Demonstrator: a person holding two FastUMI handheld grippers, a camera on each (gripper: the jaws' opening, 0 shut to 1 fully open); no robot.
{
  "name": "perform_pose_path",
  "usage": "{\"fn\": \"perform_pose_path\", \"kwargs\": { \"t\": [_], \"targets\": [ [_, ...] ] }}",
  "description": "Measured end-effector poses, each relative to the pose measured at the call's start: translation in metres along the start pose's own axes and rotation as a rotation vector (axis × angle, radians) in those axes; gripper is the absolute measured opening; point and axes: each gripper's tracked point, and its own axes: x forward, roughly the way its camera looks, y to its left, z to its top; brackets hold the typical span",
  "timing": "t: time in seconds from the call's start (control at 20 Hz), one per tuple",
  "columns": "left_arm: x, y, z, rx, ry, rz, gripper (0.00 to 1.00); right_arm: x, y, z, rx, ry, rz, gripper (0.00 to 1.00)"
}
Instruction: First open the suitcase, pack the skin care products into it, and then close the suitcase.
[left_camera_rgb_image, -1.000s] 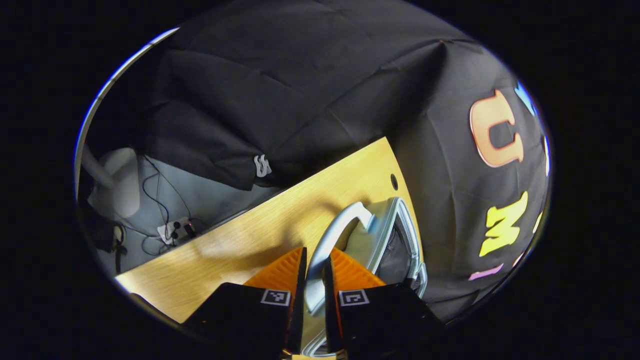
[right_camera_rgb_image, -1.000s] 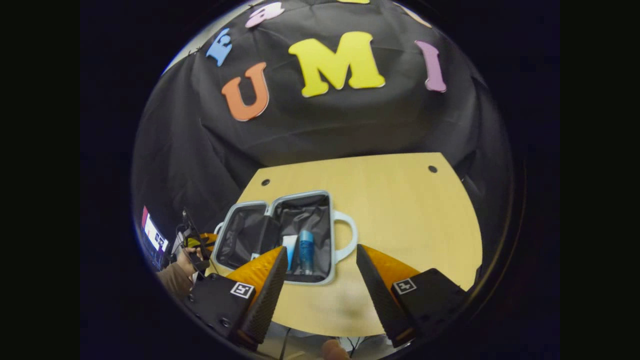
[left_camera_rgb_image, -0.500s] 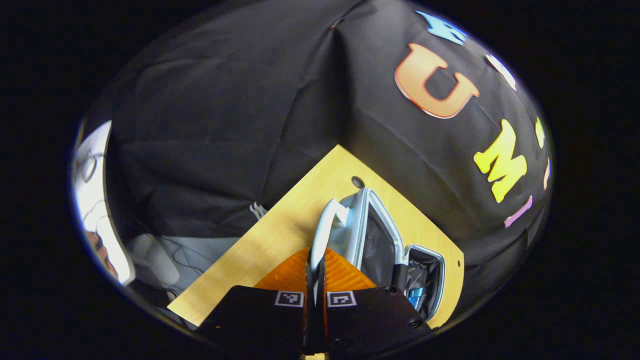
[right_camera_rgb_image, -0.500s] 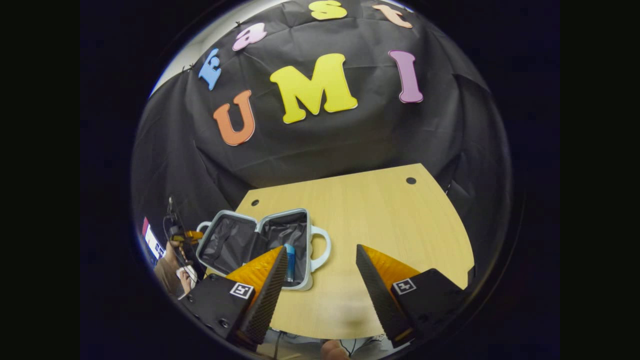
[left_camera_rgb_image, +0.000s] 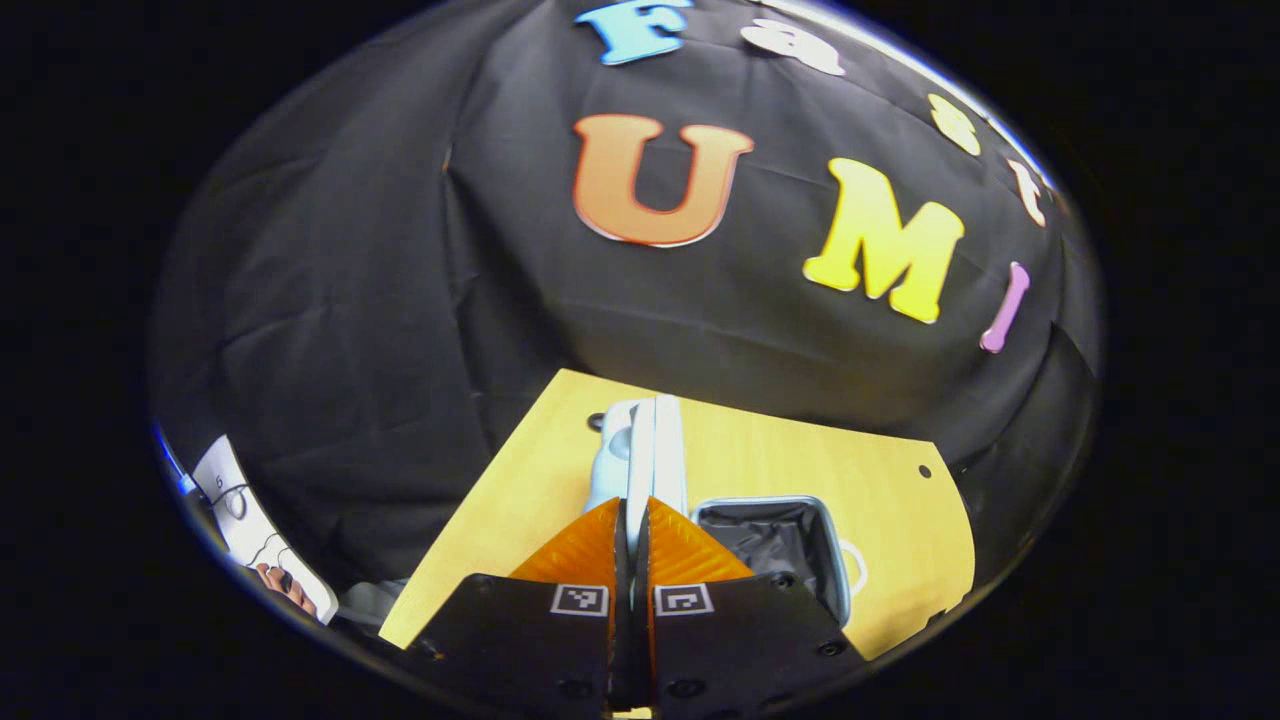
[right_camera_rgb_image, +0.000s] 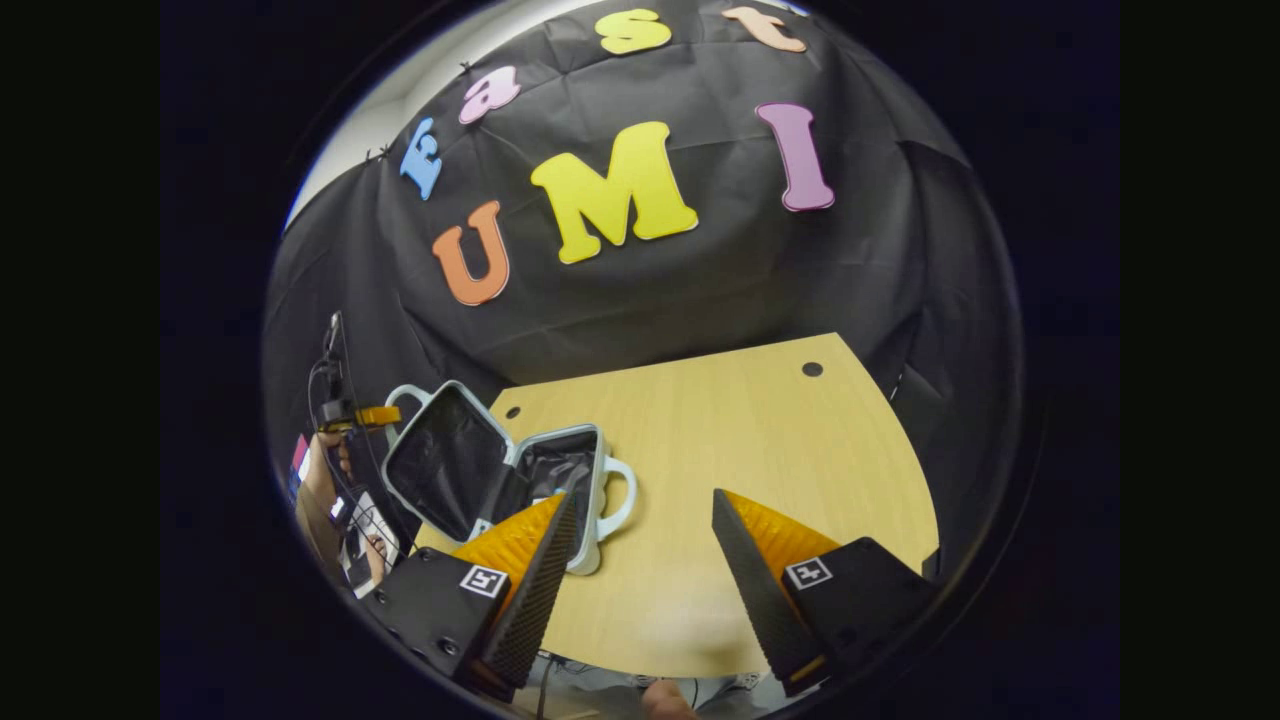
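Gripping the pale handle of the suitcase lid, the left gripper has its jaws pressed together on it, with almost no gap between them in the left gripper view. The lid stands on edge there, nearly upright, hinged to the lower half of the suitcase, which lies open on the wooden surface with its dark lining showing. In the right gripper view the same lid tilts up at the left of the lower shell, and the left gripper is seen farther off at the lid's handle, held by a hand. The lower shell's own looped handle points toward the middle of the surface. The right gripper hovers above the near edge of the surface, jaws wide apart and holding nothing. What lies inside the suitcase is mostly hidden behind one finger. No brand or label on the suitcase can be read; each gripper body carries a small square black-and-white marker.
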Motion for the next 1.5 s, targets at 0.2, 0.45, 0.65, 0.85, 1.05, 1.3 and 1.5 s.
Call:
{"fn": "perform_pose_path", "kwargs": {
  "t": [0.2, 0.45, 0.65, 0.85, 1.05, 1.3, 1.5],
  "targets": [
    [-0.002, -0.087, -0.012, 0.099, -0.022, 0.002, 0.03, -0.010, -0.043, 0.003, -0.019, -0.026, -0.028, 0.82],
    [0.030, -0.187, -0.061, 0.223, -0.013, -0.056, 0.03, -0.021, -0.097, 0.009, -0.088, -0.069, -0.091, 0.82],
    [0.081, -0.239, -0.129, 0.290, 0.058, -0.077, 0.03, -0.033, -0.126, 0.016, -0.201, -0.132, -0.151, 0.77],
    [0.113, -0.260, -0.190, 0.357, 0.144, -0.053, 0.03, -0.037, -0.137, 0.015, -0.219, -0.138, -0.159, 0.82],
    [0.115, -0.265, -0.211, 0.413, 0.165, -0.031, 0.03, -0.039, -0.147, 0.012, -0.213, -0.126, -0.180, 0.82],
    [0.102, -0.273, -0.217, 0.329, 0.157, -0.127, 0.27, -0.032, -0.139, 0.024, -0.178, -0.148, -0.195, 0.82],
    [0.073, -0.282, -0.208, 0.223, 0.095, -0.202, 0.94, -0.024, -0.115, 0.033, -0.146, -0.164, -0.193, 0.82]
  ]
}}
